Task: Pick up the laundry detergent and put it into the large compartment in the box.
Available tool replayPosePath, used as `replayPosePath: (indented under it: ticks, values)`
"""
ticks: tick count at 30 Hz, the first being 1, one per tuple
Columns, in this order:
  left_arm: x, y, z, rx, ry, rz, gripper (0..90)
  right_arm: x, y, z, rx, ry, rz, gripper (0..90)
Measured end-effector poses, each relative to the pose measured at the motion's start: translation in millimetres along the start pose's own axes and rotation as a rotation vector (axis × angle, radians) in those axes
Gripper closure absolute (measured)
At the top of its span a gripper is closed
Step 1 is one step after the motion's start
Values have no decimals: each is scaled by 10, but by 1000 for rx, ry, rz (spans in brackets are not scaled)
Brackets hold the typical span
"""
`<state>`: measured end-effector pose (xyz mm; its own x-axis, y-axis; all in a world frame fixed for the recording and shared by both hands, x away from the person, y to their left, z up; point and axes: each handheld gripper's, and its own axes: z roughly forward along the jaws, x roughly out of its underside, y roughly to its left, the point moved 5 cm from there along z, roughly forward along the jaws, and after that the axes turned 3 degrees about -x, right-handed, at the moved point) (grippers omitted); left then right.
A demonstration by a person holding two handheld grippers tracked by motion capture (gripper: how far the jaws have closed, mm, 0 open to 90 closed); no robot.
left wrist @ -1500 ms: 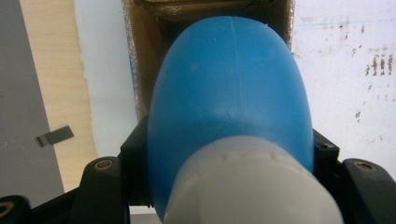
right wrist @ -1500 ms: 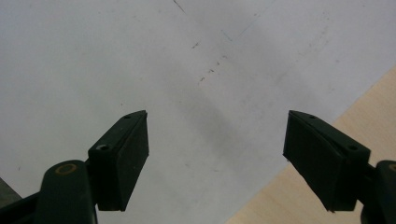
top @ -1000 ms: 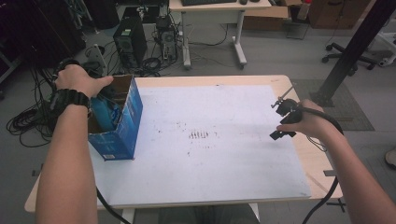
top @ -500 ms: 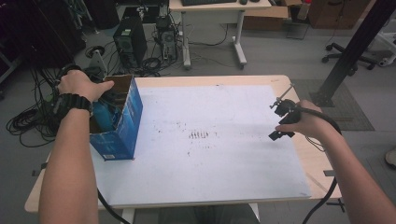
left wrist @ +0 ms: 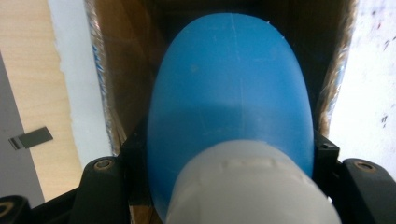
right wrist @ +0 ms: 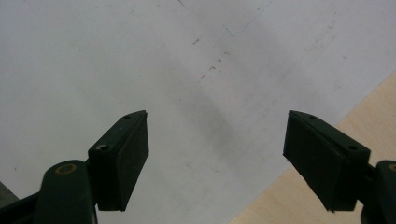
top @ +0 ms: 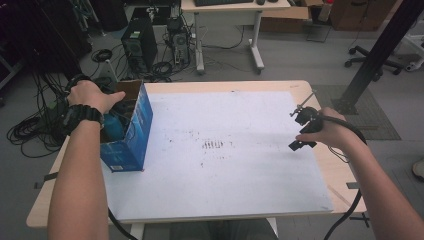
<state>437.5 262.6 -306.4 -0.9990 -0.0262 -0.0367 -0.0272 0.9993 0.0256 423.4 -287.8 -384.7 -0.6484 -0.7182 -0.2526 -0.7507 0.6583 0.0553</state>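
Left gripper (left wrist: 224,186) clamped on a blue bottle (left wrist: 229,102) inside the blue carton (top: 131,135) at the table's (top: 320,172) nine o'clock; right gripper (right wrist: 217,154) spread wide at three o'clock above the white mat (top: 225,165).

left hand (top: 90,95) reaching forward, wrist bent down; right gripper (right wrist: 217,158) jaws wide apart.

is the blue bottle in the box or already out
In. The left gripper view shows the blue bottle between the cardboard walls of the box, gripped by the left tool; in the high view it sits below the rim.
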Motion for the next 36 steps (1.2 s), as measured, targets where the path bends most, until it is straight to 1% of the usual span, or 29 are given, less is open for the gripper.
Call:
replayPosePath:
  ticks: [8,11,19,27,36]
  values:
    - [7,-3,87,2,15,0,377,14,-2,9,0,2,1,227]
    - [10,9,124,-8,15,0,378,18,-5,10,1,4,4,227]
    - [10,27,171,-3,10,-2,377,9,0,22,1,7,3,227]
    - [0,14,218,-3,12,5,377,10,1,27,-1,10,2,227]
    - [3,19,267,1,5,3,377,13,1,28,0,9,3,227]
